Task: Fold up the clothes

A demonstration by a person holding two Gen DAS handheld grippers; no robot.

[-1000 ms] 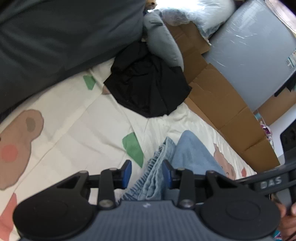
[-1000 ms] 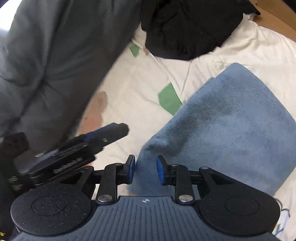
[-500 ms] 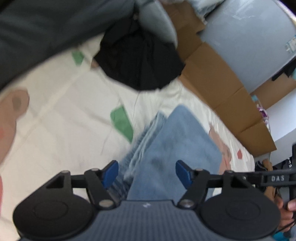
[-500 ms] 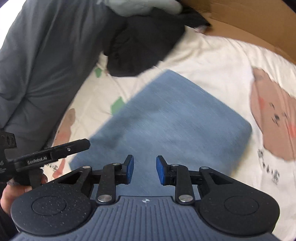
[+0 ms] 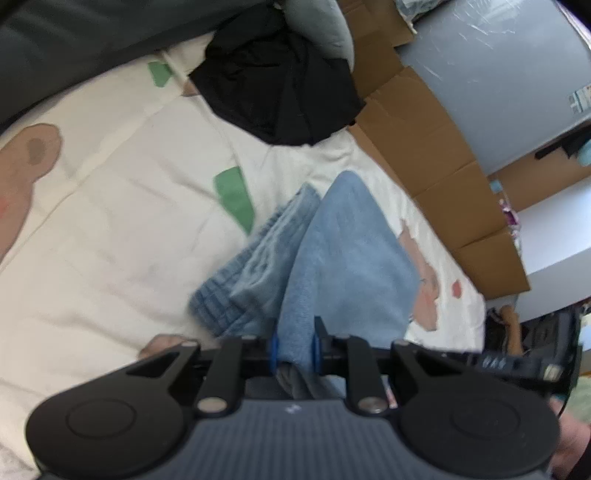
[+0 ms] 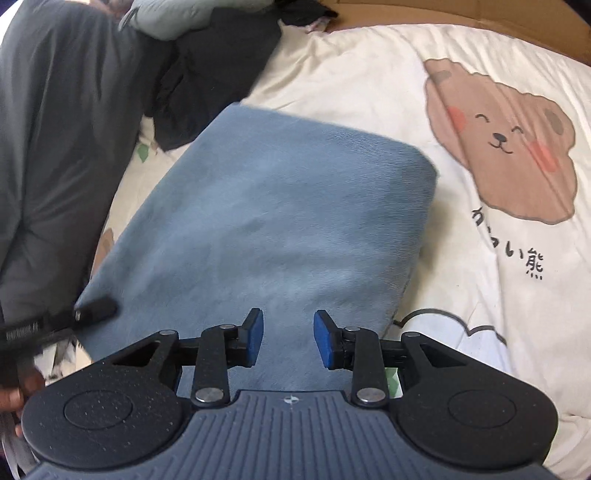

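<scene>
A folded blue knit garment (image 5: 347,251) lies on the bear-print bed sheet (image 5: 110,221), its ribbed hem (image 5: 236,295) showing on the left side. My left gripper (image 5: 294,349) is closing, and its blue pads pinch the garment's near edge. In the right wrist view the same garment (image 6: 280,206) fills the middle as a smooth rectangle. My right gripper (image 6: 288,338) hovers over its near edge with jaws opening and nothing pressed between the pads. The left gripper's finger (image 6: 92,308) touches the garment's left corner there.
A black garment (image 5: 280,85) lies crumpled at the far end of the sheet, with a pale grey-green one (image 5: 317,26) behind it. A dark grey duvet (image 6: 55,147) borders the left side. Cardboard sheets (image 5: 424,147) line the bed's right edge.
The left jaws opened wide, then closed on the blue garment's near edge. The right gripper swept rightward over the garment, and its jaws spread a little.
</scene>
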